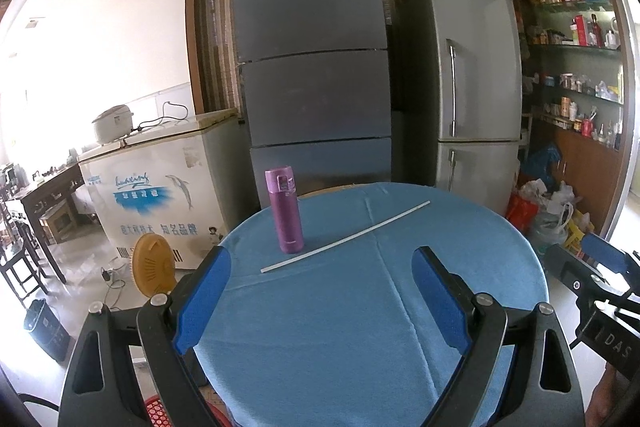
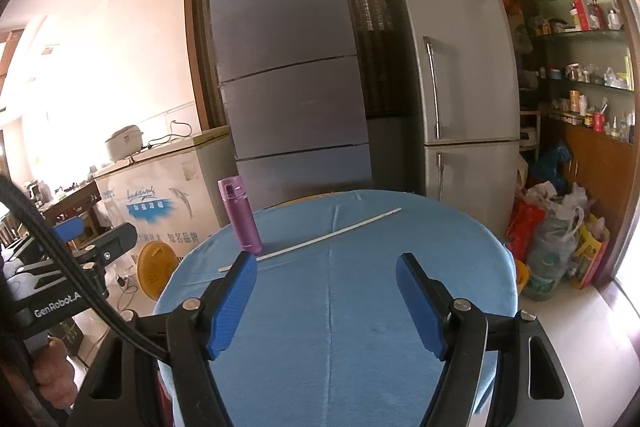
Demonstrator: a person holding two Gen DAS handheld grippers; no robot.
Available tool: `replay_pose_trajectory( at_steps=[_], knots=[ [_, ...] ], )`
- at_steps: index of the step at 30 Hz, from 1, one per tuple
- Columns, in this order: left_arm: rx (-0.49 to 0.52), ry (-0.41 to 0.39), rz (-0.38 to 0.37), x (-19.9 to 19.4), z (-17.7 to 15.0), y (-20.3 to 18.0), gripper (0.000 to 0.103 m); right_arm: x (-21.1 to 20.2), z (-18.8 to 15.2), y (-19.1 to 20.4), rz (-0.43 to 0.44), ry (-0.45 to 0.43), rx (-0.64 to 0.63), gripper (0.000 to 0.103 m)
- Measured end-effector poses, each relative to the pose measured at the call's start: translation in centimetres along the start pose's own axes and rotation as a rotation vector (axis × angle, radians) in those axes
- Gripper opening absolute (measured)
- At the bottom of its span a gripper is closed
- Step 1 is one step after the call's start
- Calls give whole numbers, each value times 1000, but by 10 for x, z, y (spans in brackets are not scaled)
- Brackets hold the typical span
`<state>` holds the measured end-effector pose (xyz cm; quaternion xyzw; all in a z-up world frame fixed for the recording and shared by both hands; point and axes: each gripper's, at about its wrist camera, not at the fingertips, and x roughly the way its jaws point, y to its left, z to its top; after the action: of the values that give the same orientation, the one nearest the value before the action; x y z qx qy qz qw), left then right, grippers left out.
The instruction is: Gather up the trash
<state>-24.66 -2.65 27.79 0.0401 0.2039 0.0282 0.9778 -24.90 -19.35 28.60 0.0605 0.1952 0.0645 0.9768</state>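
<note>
In front of you stands a tall grey fridge (image 1: pixel 312 47) with a smaller silver fridge (image 1: pixel 472 83) just beside it. A white chest freezer (image 1: pixel 160 195) holds what may be a rice cooker (image 1: pixel 112 125). Shelves (image 1: pixel 576 47) hold many small bottles. A yellow fan (image 1: pixel 154 265) stands on the floor.

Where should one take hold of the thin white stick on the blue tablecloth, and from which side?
Probably at mid-length of the white stick, from above, pads across its width. It lies flat and bare there, while its near end sits close to the upright purple bottle.
</note>
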Motion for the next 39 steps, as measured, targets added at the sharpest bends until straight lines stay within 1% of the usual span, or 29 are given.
replay_pose_trajectory(
  at_steps=[10,24,31,39],
  knots=[
    [19,17,-20,6,-1,-8,92,6,1,-5,-13,1,10,75],
    [39,43,-24,18,-2,-17,92,19,-1,-24,-24,17,47,75],
    [59,61,-34,30,-1,-27,92,27,-4,-33,-35,28,61,75],
    [81,90,-45,52,-2,-41,92,48,-8,-48,-47,61,86,75]
  ],
)
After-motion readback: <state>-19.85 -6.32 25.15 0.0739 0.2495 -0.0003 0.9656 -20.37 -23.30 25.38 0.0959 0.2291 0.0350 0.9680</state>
